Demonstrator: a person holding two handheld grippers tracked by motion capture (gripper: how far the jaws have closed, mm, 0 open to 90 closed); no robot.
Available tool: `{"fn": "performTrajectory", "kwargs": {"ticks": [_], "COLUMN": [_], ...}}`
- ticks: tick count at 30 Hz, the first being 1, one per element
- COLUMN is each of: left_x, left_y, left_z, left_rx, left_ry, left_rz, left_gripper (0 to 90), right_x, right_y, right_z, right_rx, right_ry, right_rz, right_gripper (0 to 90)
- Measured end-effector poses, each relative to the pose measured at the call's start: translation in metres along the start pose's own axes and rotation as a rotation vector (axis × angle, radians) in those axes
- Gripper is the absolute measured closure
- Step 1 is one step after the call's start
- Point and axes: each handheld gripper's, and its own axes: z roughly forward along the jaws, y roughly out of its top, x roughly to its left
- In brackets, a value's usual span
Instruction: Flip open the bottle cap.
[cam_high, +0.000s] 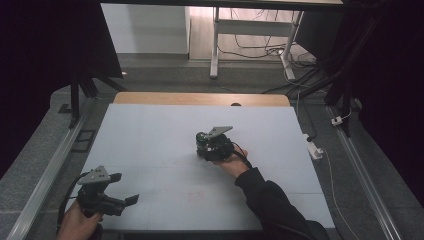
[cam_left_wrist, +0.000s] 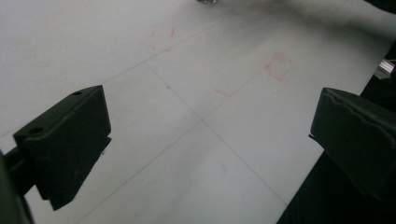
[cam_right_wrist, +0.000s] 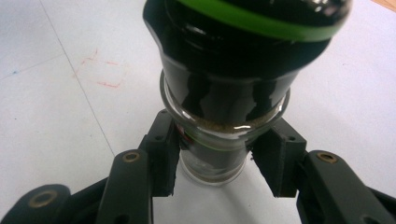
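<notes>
Right now the right gripper (cam_high: 204, 146) sits near the middle of the white table sheet (cam_high: 150, 140), and its jaws are clamped on a glass jar (cam_right_wrist: 219, 154) with a black lid that carries a bright green band. In the right gripper view the two black pads (cam_right_wrist: 161, 154) press against the jar's clear glass body from either side, just below the lid, and a thin line of brownish grains shows inside the glass at the neck. The jar's base points away toward the sheet, with faint red pencil marks (cam_right_wrist: 100, 70) on the sheet to the left of the jar. In the high view the jar (cam_high: 201, 141) appears as a dark cylinder at the gripper's front, left of the person's right hand (cam_high: 231, 162), whose dark sleeve runs back toward the sheet's near edge.

The left gripper (cam_high: 129, 189) is held well apart from the jar, over the near left corner of the sheet. Its jaws are spread wide with nothing between them; the left gripper view shows bare sheet with thin ruled lines and red square outlines (cam_left_wrist: 279, 66) between the two pads.
</notes>
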Motion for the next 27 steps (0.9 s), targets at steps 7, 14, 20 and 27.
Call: {"fn": "performTrajectory", "kwargs": {"ticks": [7, 14, 20, 27], "left_x": [0.0, 0.001, 0.001, 0.0], "left_y": [0.012, 0.023, 0.035, 0.055], "left_z": [0.011, 0.023, 0.034, 0.051], "left_rx": [-0.012, -0.024, -0.027, -0.032], "left_ry": [-0.013, -0.039, -0.065, -0.08], "left_rz": [0.009, 0.017, 0.019, 0.055], "left_gripper": [0.0, 0.0, 0.0, 0.0], "right_x": [0.0, 0.0, 0.0, 0.0], "right_y": [0.0, 0.0, 0.001, 0.001], "right_z": [0.0, 0.0, 0.0, 0.0], "right_rx": [0.002, 0.004, 0.007, 0.008], "right_ry": [0.001, 0.002, 0.002, 0.004], "right_rz": [-0.001, -0.003, -0.004, -0.007], "right_gripper": [52.5, 52.5, 52.5, 52.5]}}
